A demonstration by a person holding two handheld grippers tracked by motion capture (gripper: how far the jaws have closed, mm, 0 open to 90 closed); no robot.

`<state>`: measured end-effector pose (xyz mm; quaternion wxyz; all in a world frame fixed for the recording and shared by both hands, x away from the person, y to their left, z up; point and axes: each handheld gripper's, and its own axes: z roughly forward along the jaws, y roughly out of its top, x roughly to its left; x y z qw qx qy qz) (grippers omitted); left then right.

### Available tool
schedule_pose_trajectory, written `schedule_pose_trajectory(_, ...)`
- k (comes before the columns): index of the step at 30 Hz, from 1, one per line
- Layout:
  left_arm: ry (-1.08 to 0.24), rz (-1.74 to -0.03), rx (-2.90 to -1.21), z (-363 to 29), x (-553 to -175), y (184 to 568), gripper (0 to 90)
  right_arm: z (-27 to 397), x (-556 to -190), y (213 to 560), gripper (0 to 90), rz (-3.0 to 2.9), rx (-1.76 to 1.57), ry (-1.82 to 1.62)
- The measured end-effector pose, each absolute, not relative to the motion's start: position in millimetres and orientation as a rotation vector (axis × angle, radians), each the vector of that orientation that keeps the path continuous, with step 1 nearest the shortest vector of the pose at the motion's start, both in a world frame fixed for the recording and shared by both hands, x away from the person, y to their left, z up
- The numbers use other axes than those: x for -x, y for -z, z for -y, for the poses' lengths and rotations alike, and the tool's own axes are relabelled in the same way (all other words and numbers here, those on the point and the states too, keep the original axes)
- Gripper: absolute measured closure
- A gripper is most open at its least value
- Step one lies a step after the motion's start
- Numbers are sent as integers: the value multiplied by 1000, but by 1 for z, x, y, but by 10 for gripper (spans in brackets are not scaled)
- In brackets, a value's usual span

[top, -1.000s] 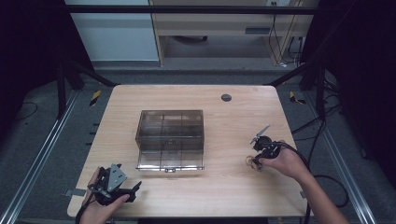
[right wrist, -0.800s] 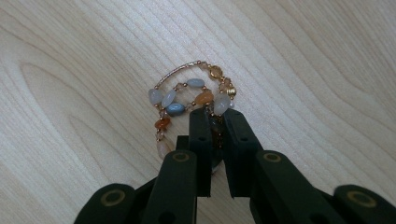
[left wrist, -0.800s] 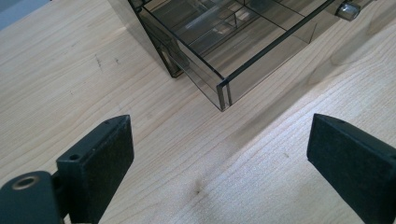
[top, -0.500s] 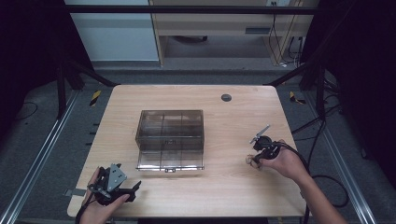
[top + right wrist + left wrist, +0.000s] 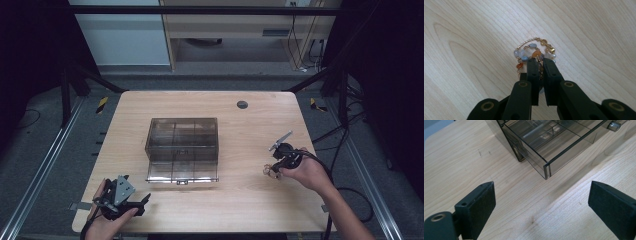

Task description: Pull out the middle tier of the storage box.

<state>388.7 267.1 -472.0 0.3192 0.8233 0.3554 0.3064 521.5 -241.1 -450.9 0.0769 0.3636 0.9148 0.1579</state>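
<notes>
Pale wood grain runs across the table (image 5: 235,200), which stands on a grey floor between metal rails, with a desk frame behind it. From the high view, the right gripper (image 5: 272,170) sits low over the wood at the table's right side, held in a hand (image 5: 305,172), and something small and pale shows at its tip, too small there to make out. The right gripper view settles it: a beaded bracelet (image 5: 534,51) of blue, orange and gold beads lies on the wood directly ahead of the jaws, and the two black jaws have just been closing and now pinch part of it, with the rest of the loop fanning out beyond the tips. Well off to that gripper's left stands a smoky clear compartment box (image 5: 182,147). The left gripper (image 5: 137,204), near the table's front left corner, holds nothing; the left gripper view shows its jaws spread wide over bare wood, the box's near corner (image 5: 546,168) just ahead of them, its dividers visible through the walls.
</notes>
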Motion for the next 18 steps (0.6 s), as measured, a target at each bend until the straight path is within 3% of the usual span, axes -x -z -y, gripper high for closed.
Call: schedule_pose_trajectory(18, -809, -931, -2164, -266, -388, 472, 75, 239, -520, 435, 846, -2722, -1066, -498)
